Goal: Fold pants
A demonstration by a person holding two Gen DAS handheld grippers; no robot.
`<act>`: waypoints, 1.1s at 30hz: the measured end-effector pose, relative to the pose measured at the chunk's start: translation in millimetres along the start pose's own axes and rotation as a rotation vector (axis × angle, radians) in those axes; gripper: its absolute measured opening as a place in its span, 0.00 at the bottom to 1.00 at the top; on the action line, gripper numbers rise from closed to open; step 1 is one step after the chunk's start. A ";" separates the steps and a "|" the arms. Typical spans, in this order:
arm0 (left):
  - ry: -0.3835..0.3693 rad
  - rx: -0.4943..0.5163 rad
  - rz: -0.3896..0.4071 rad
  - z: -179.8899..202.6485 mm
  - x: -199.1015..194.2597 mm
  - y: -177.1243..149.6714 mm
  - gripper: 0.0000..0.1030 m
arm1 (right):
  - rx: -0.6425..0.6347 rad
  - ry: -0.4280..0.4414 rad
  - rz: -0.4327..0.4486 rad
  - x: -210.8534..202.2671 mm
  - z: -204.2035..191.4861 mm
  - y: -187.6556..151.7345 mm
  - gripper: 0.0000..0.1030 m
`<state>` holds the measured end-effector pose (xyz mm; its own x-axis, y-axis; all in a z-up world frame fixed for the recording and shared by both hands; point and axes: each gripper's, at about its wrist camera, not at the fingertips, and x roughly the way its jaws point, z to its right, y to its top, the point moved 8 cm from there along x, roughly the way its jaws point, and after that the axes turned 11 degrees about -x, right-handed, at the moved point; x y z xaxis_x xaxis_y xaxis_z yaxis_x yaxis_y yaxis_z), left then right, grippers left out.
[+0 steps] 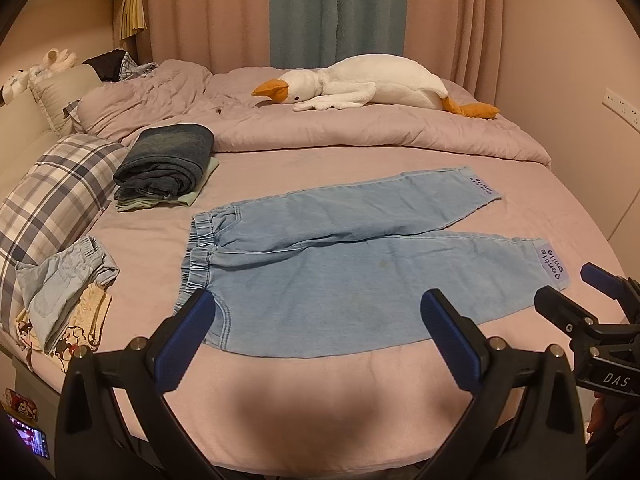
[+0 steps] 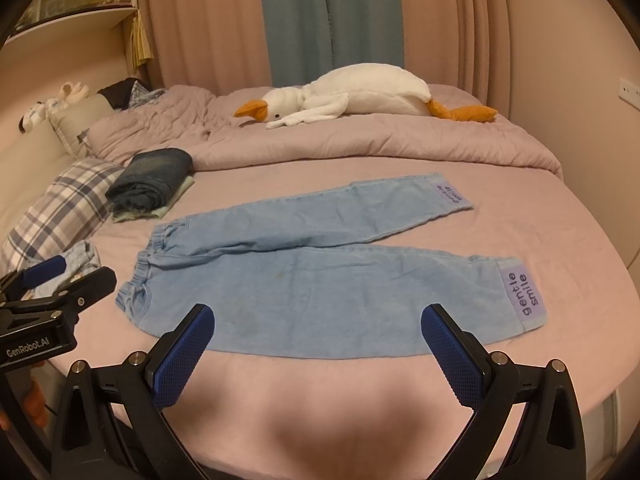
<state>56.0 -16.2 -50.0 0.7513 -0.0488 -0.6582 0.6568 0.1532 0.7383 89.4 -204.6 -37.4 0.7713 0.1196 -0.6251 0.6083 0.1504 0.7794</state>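
Note:
Light blue pants (image 1: 340, 264) lie flat on the pink bed, waistband to the left, both legs spread to the right, each cuff with a purple "gentle smile" patch (image 2: 524, 294). They also show in the right wrist view (image 2: 320, 276). My left gripper (image 1: 318, 320) is open and empty, just above the near edge of the pants by the waist. My right gripper (image 2: 318, 328) is open and empty over the near leg's lower edge. The right gripper also shows at the right of the left wrist view (image 1: 572, 288), and the left gripper at the left of the right wrist view (image 2: 76, 276).
Folded dark jeans on a green garment (image 1: 168, 160) lie at the back left. A plaid pillow (image 1: 52, 196) and a small pile of clothes (image 1: 60, 300) sit at the left edge. A rumpled pink duvet (image 1: 360, 132) with a plush goose (image 1: 372, 84) lies behind the pants.

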 end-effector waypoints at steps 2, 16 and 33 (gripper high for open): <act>-0.001 0.000 -0.001 -0.4 -0.5 -0.3 1.00 | -0.001 0.000 -0.001 0.0 -0.1 0.1 1.00; -0.007 0.010 -0.004 0.4 -0.6 -1.1 1.00 | -0.018 -0.004 0.001 0.2 -3.3 -0.2 1.00; -0.011 0.016 -0.004 3.0 0.3 -0.4 1.00 | -0.018 -0.006 0.000 1.2 -1.4 1.2 1.00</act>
<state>56.1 -19.3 -50.1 0.7495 -0.0605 -0.6592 0.6604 0.1375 0.7383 90.8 -202.9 -37.3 0.7725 0.1137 -0.6248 0.6049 0.1679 0.7784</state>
